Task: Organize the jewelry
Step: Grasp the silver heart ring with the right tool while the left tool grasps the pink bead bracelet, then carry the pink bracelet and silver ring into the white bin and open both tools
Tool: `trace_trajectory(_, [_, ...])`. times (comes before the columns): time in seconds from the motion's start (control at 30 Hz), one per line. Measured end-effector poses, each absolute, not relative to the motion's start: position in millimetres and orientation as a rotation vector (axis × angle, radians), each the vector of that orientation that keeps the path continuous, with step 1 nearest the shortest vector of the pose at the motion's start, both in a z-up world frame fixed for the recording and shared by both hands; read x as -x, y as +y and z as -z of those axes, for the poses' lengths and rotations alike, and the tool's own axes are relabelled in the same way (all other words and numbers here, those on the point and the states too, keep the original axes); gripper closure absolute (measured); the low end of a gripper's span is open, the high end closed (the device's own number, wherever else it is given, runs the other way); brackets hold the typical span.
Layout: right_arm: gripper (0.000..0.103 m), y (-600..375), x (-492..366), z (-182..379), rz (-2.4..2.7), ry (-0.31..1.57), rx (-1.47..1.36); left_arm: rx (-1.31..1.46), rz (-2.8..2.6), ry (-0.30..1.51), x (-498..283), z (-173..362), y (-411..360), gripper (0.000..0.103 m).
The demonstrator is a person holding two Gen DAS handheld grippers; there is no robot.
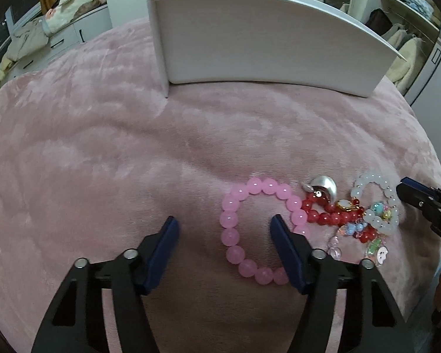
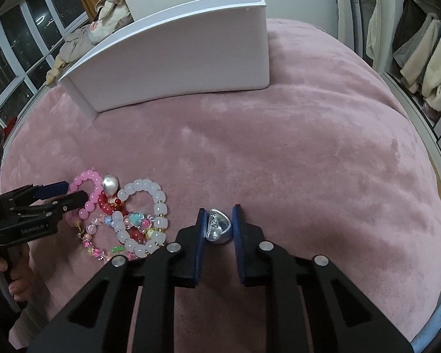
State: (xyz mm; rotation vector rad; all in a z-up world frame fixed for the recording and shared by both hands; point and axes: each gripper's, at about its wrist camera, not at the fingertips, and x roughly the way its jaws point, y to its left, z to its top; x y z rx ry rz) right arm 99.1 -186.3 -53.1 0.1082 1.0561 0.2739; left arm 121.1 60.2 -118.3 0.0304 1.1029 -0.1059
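A heap of jewelry lies on the pink blanket [image 1: 103, 147]: a pink bead bracelet [image 1: 232, 236], a red bead bracelet [image 1: 326, 216], a white bead bracelet [image 1: 379, 220] and a silver earring [image 1: 323, 188]. My left gripper [image 1: 223, 222] is open, low over the pink bracelet's left side. In the right wrist view, my right gripper [image 2: 219, 214] is shut on a second silver earring [image 2: 219, 228], right of the heap [image 2: 132, 217]. The left gripper [image 2: 64, 194] shows there at the left.
A white open box [image 1: 264, 50] stands on the blanket behind the jewelry; it also shows in the right wrist view [image 2: 173, 58]. Windows and piled clothes are at the left, a wardrobe with coats at the right.
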Motion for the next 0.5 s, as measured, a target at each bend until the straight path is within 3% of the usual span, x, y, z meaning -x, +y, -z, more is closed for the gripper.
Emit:
trace_trajectory(0.17, [0.085, -187.9, -101.4, 52.8, -0.280, 1.047, -0.121, -0.032, 0.118, 1.112, -120.6, 113.4, 57.5, 0.086])
trace_trajectory(0.5, [0.085, -194.7, -91.0, 39.9, -0.279, 1.003, -0.131, 0.028, 0.120, 1.102, -118.2, 101.1, 59.0, 0.086])
